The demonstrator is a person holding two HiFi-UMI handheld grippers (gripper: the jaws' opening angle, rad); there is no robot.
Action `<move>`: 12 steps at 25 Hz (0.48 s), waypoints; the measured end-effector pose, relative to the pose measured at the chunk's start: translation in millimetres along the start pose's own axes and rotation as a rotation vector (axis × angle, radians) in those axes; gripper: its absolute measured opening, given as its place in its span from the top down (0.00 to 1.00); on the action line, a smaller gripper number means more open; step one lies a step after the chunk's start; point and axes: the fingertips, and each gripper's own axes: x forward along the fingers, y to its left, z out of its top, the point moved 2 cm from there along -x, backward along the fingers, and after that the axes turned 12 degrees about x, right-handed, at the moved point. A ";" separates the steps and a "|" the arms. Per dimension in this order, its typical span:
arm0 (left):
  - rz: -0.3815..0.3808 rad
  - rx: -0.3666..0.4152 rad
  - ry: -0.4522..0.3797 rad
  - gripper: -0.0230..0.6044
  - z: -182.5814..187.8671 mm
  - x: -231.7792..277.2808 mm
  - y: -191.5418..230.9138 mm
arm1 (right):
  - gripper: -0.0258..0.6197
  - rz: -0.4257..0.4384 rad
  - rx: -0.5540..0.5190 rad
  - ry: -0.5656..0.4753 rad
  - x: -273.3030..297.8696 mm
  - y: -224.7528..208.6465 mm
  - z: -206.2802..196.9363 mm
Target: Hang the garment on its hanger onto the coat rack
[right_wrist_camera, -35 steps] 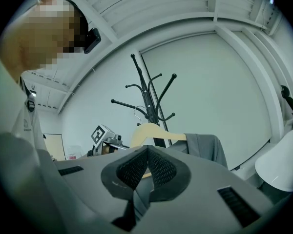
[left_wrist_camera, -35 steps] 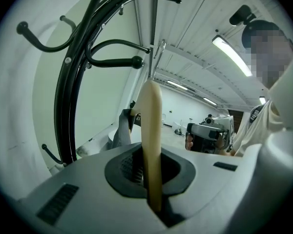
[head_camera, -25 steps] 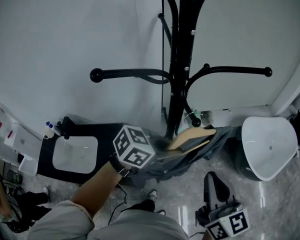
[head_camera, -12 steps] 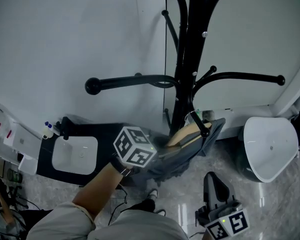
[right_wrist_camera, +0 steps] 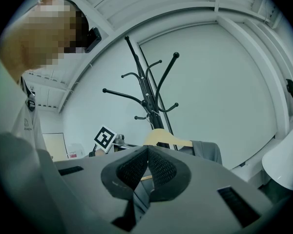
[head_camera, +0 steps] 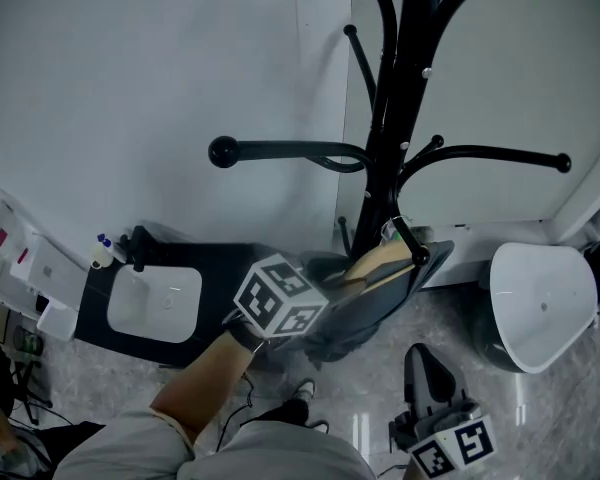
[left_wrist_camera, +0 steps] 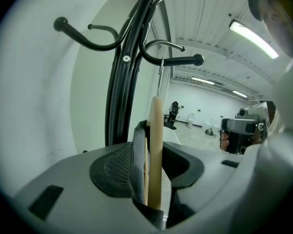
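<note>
The black coat rack (head_camera: 405, 88) stands against the white wall. A wooden hanger (head_camera: 380, 262) with a grey garment (head_camera: 375, 303) draped on it hangs low beside the pole. Its metal hook (left_wrist_camera: 159, 77) reaches up to a knobbed rack arm (left_wrist_camera: 178, 61). My left gripper (left_wrist_camera: 154, 155), under its marker cube (head_camera: 280, 296), has just been opening its jaws. The hanger bar (left_wrist_camera: 156, 150) and a fold of cloth stand between them, and the right pad is clear of the wood. My right gripper (right_wrist_camera: 147, 152) is low at the bottom right (head_camera: 430, 408), shut on nothing.
A white lidded bin (head_camera: 540, 303) stands right of the rack. A black mat with a white basin-like shape (head_camera: 155, 303) lies at the left, with white boxes (head_camera: 25, 278) further left. The person's shoe (head_camera: 302, 408) is on the marbled floor below the garment.
The left gripper and the hanger have shifted a little right, closer to the rack pole. The hanger sits steeper, its top end by a low rack arm. The right gripper has stayed put.
</note>
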 end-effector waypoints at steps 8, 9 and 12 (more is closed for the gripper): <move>0.230 0.122 -0.060 0.72 29.8 -44.6 -12.0 | 0.94 0.018 -0.005 0.031 -10.7 10.0 -7.7; 0.240 0.129 -0.070 0.72 32.2 -48.6 -16.5 | 0.94 0.021 -0.008 0.035 -11.6 11.5 -8.9; 0.254 0.134 -0.107 0.72 38.3 -59.4 -31.8 | 0.94 0.026 -0.018 0.045 -12.4 14.4 -12.4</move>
